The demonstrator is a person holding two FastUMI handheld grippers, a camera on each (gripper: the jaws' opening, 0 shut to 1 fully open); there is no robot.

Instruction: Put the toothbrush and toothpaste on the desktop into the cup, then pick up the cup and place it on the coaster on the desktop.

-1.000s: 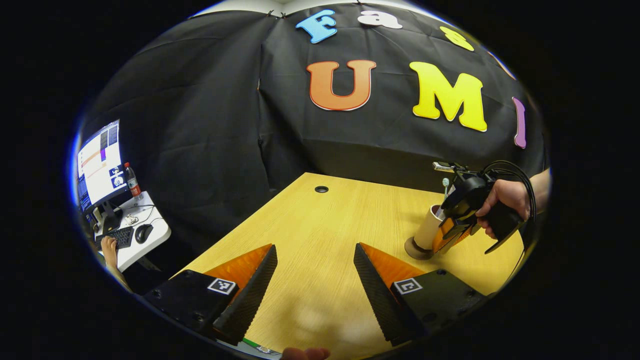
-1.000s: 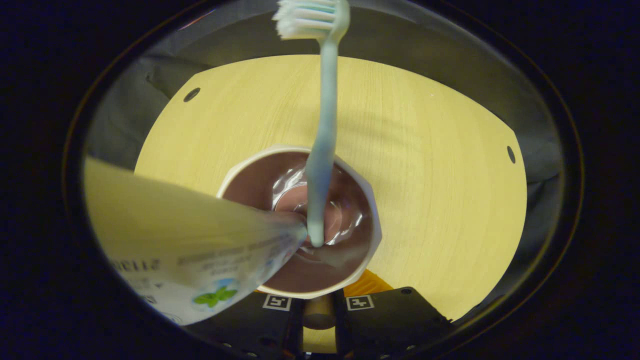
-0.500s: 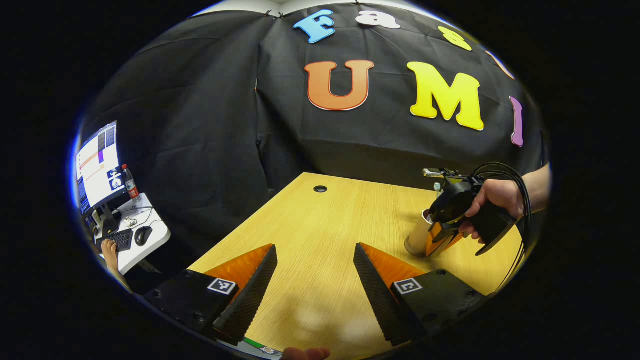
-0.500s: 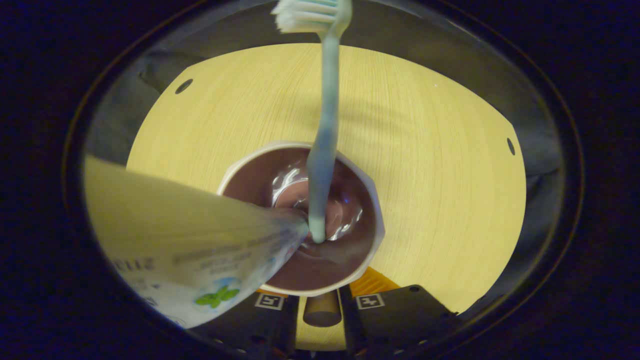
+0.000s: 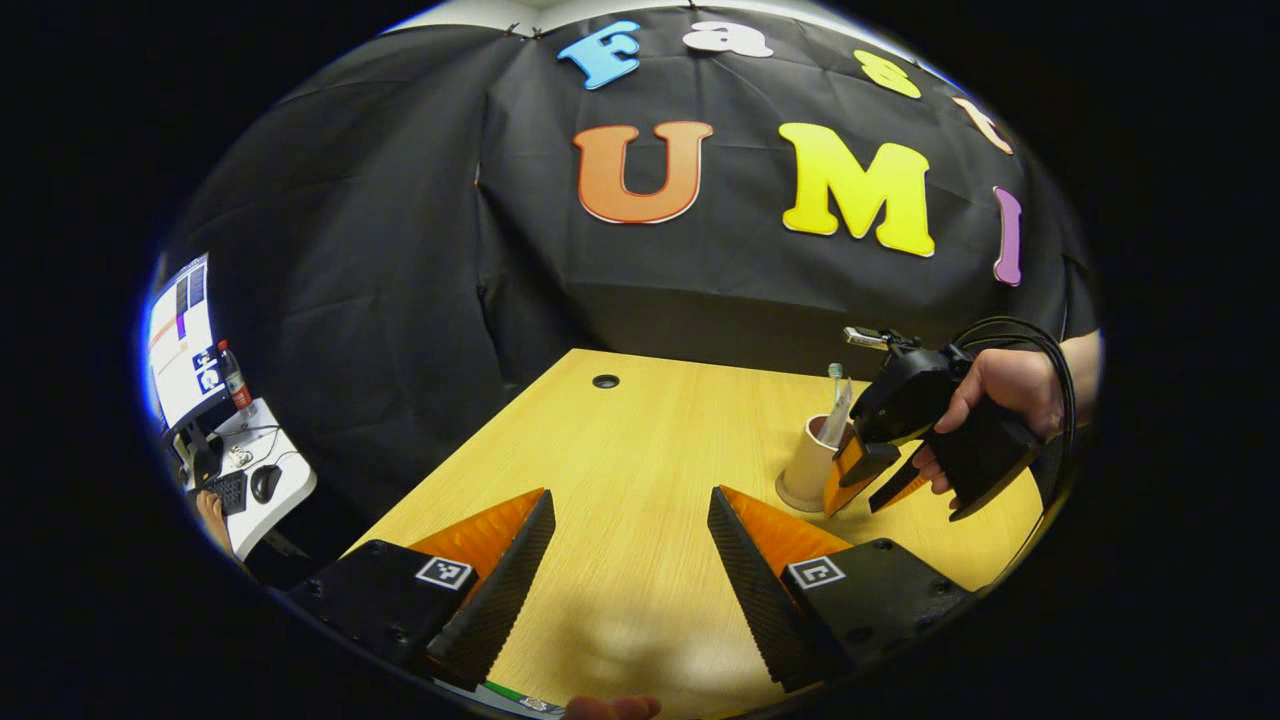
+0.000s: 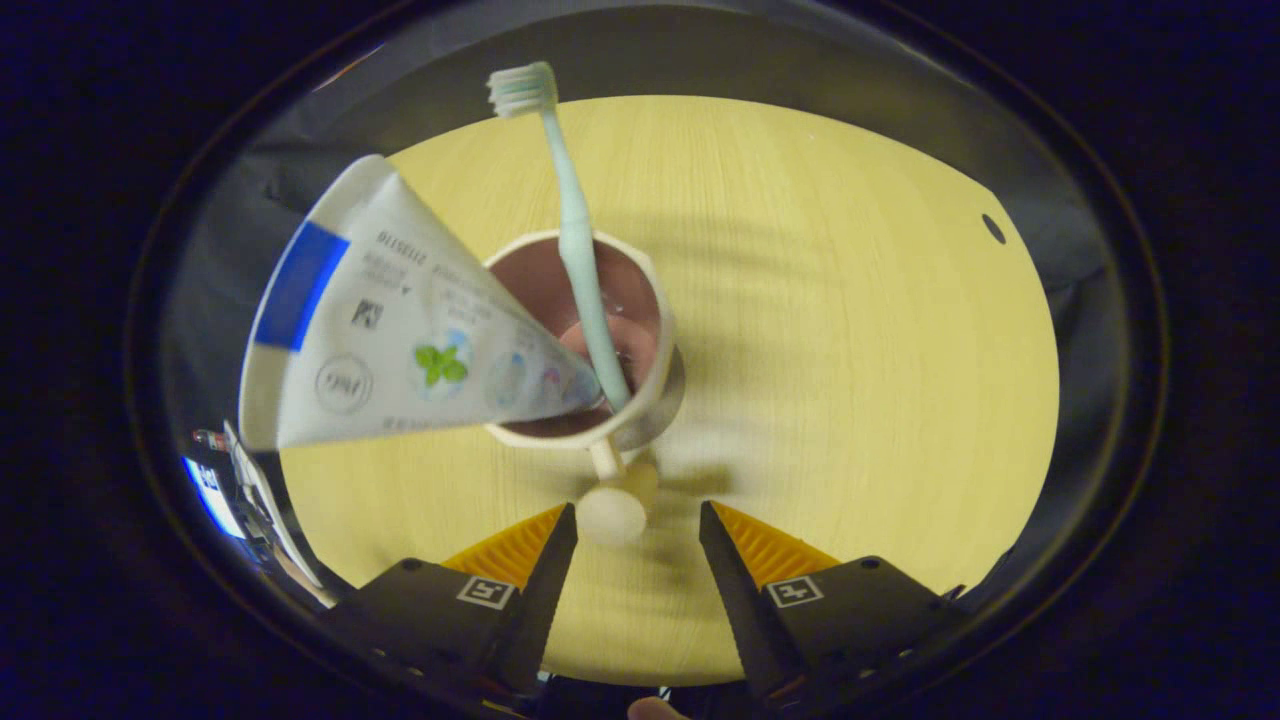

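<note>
Cup (image 6: pixel 575 340) standing upright on the wooden desk (image 6: pixel 850 330), seen from above in the right gripper view, with its handle (image 6: pixel 612 500) pointing toward the camera. Toothbrush (image 6: pixel 575 230) leaning inside the cup, bristles up and away from the camera. Toothpaste tube (image 6: pixel 400 320) also inside the cup, cap end down, its flat end fanning out over the rim to the left of the picture. Right gripper (image 6: pixel 630 525) released, its two fingers spread apart on either side of the handle and touching nothing. A round base under the cup may be the coaster, but this cannot be told for sure.

Left gripper view: the same cup (image 5: pixel 808 462) on the far right part of the desk (image 5: pixel 640 450), with toothbrush (image 5: pixel 835 378) and tube (image 5: pixel 838 415) rising from it. Right gripper (image 5: pixel 872 482) just beside the cup, held by a hand (image 5: pixel 1000 395) with a black cable looping over it. Left gripper (image 5: pixel 630 555) released, fingers wide apart over bare desk, well apart from the cup. A small white table (image 5: pixel 255 475) with a monitor (image 5: pixel 180 340), bottle (image 5: pixel 232 372), keyboard and mouse stands at far left.
</note>
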